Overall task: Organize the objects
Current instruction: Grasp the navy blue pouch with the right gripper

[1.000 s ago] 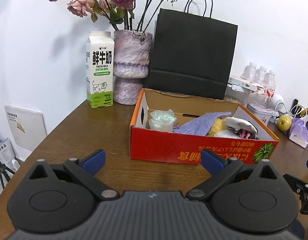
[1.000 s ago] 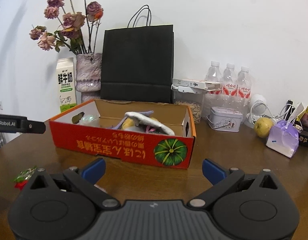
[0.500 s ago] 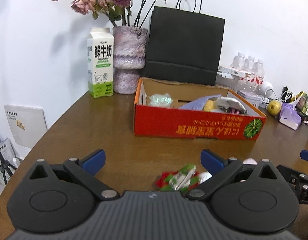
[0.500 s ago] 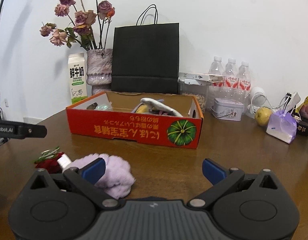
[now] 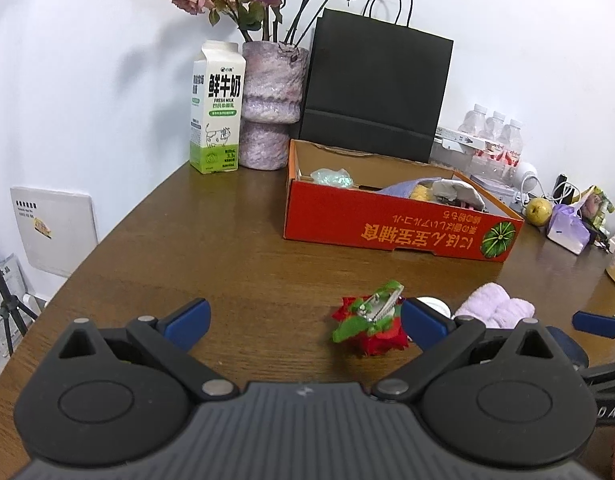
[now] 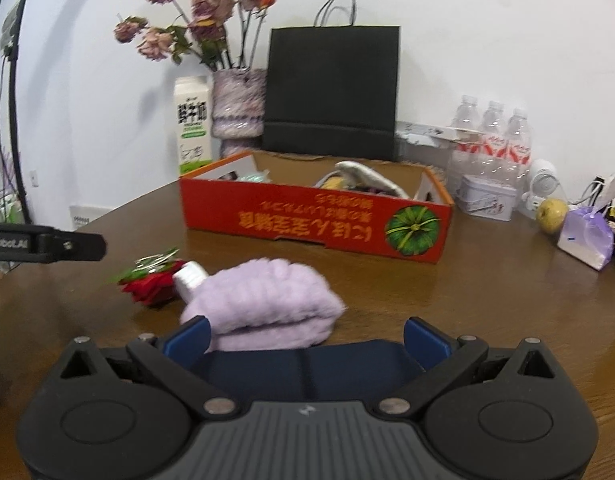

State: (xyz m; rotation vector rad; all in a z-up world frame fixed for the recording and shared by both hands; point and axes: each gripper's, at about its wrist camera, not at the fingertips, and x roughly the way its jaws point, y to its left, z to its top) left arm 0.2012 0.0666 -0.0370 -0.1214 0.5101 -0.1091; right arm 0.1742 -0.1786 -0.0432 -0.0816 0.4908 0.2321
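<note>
A red cardboard box (image 5: 391,230) (image 6: 307,218) holding several items stands mid-table. In front of it lie a red and green flower clip (image 5: 369,320) (image 6: 151,276), a small white object (image 6: 189,274) and a folded fluffy lilac cloth (image 6: 267,304) (image 5: 493,308). A dark blue flat item (image 6: 303,368) lies just beneath my right gripper. My left gripper (image 5: 303,322) is open, the flower clip lying near its right fingertip. My right gripper (image 6: 305,336) is open too, right behind the lilac cloth, with nothing gripped.
Along the wall stand a milk carton (image 5: 217,108), a vase of dried roses (image 5: 271,104), a black paper bag (image 5: 373,88), water bottles (image 6: 493,136), a tin (image 6: 485,198), a pear (image 6: 551,210) and a lilac pouch (image 6: 587,238). The table's left edge (image 5: 107,240) curves away.
Both grippers have pulled back from the box and lowered. The flower clip, the lilac cloth and the dark blue item have come into view close in front of them.
</note>
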